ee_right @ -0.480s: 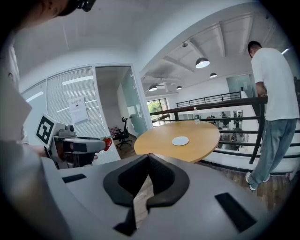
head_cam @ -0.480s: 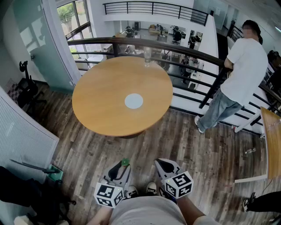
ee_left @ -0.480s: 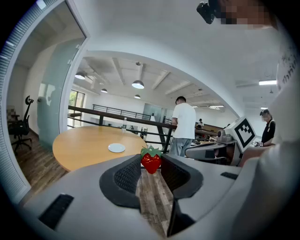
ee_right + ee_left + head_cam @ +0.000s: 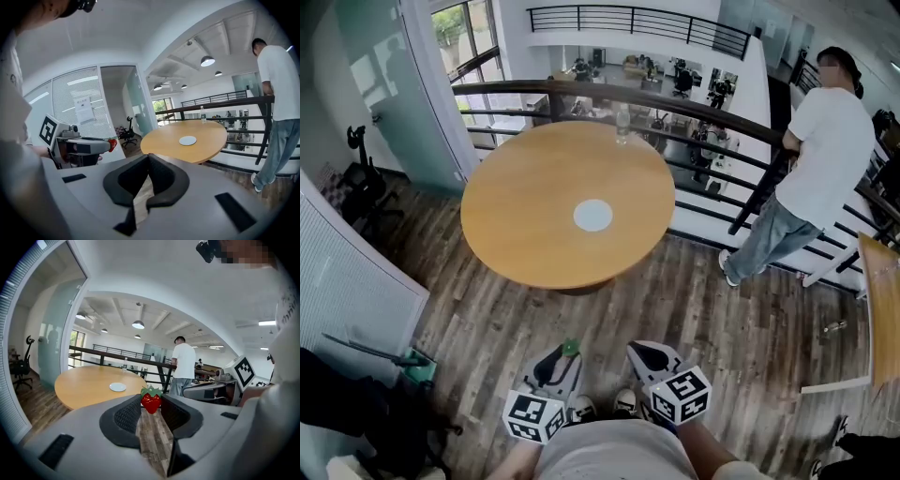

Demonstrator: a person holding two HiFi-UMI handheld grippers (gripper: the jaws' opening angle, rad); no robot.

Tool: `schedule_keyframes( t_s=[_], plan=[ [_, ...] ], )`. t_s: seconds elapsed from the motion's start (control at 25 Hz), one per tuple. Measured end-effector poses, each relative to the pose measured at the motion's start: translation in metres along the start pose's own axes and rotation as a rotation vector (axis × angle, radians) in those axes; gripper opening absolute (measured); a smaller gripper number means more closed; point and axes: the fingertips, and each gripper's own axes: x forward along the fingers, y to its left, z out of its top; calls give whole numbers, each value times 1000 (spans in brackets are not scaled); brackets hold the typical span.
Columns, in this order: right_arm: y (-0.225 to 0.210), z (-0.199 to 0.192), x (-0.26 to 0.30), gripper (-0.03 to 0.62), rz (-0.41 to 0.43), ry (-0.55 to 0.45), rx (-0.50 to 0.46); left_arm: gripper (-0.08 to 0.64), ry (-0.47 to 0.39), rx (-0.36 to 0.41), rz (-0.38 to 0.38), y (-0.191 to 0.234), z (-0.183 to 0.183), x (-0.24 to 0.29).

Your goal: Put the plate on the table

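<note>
A small white plate [image 4: 592, 215] lies at the middle of a round wooden table [image 4: 516, 225], some way in front of me. Both grippers are held low, close to my body and well short of the table. My left gripper [image 4: 566, 351] is shut on a small red strawberry [image 4: 151, 401] with a green top, pinched at the fingertips. Beside it my right gripper [image 4: 638, 352] has its jaws shut with nothing between them. The plate [image 4: 117, 387] and the plate [image 4: 188, 140] show far beyond the jaws in both gripper views.
A clear bottle [image 4: 622, 122] stands at the table's far edge by a black railing [image 4: 712, 108]. A person [image 4: 820, 150] in a white shirt leans on that railing at the right. Another table's edge [image 4: 883, 300] is at far right; an office chair [image 4: 361, 187] stands at left.
The head view has shifted a little, so the table and plate sit slightly further right. Both grippers hold their places and the strawberry stays gripped.
</note>
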Motion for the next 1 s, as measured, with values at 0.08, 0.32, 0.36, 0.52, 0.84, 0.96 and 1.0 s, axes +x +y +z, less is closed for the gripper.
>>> schedule_keyframes(
  t_s=[0.08,0.32,0.36,0.52,0.84,0.96,1.0],
  plan=[
    [3,-1,1,20,-7,-14,18,147,-1,-2,1,3,-1,-5],
    [13,0,8,20,-35,-25,39,147,-13,6,4,16,-3,-20],
    [15,1,10,20,-43,-27,40,147,-14,8,2,19,-3,-23],
    [26,3,19,20,-67,-35,36,147,-25,3,-10,35,-4,-34],
    [30,-3,33,20,-88,-22,49,147,-34,-9,-28,57,-4,-31],
    [18,-4,46,20,-92,-12,53,147,-28,-10,-27,66,-2,-19],
    [13,-4,51,20,-90,-9,57,147,-25,-12,-24,70,-2,-14]
  ],
)
